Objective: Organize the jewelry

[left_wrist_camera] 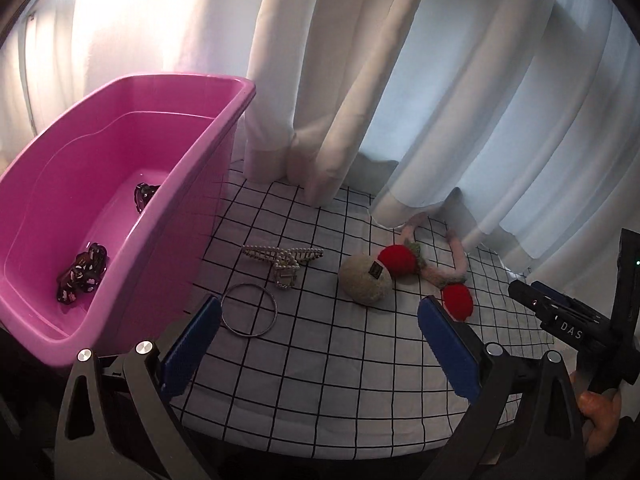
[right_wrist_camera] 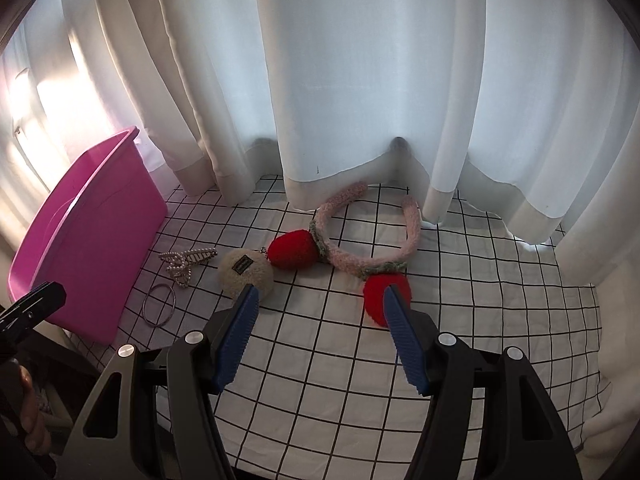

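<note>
I have both grippers hovering over a white cloth (right_wrist_camera: 480,300) printed with a thin black grid, soft and slightly rumpled, with pale curtains (right_wrist_camera: 360,80) hanging in folds behind it.

My left gripper (left_wrist_camera: 320,320) has its jaws spread wide and holds nothing; its blue ribbed pads (left_wrist_camera: 448,348) frame the cloth. My right gripper (right_wrist_camera: 320,308) is likewise wide open and empty, its tips just in front of the fuzzy pieces. In the left view I can read "DAS" in white letters on the black body of the right gripper.

The jewelry lies on the cloth between the tub and the curtains. A thin, round metal bangle (left_wrist_camera: 249,310) lies flat near the tub's wall. Just behind it is a hair claw (left_wrist_camera: 286,258) lined with small pearl-like beads. Next comes a round, beige, woolly pompom (left_wrist_camera: 365,280) with a small dark rectangular label whose writing is too small to read. Touching it is a fluffy pink headband (right_wrist_camera: 400,240), curved like a horseshoe, bearing two red knitted strawberry shapes (right_wrist_camera: 292,250) with greenish trim.

The glossy pink plastic tub (left_wrist_camera: 224,128) stands at the left, smooth-walled with rounded corners. Inside it are two dark, shiny, mottled hair clips (left_wrist_camera: 82,274), one near the front, one further back.
</note>
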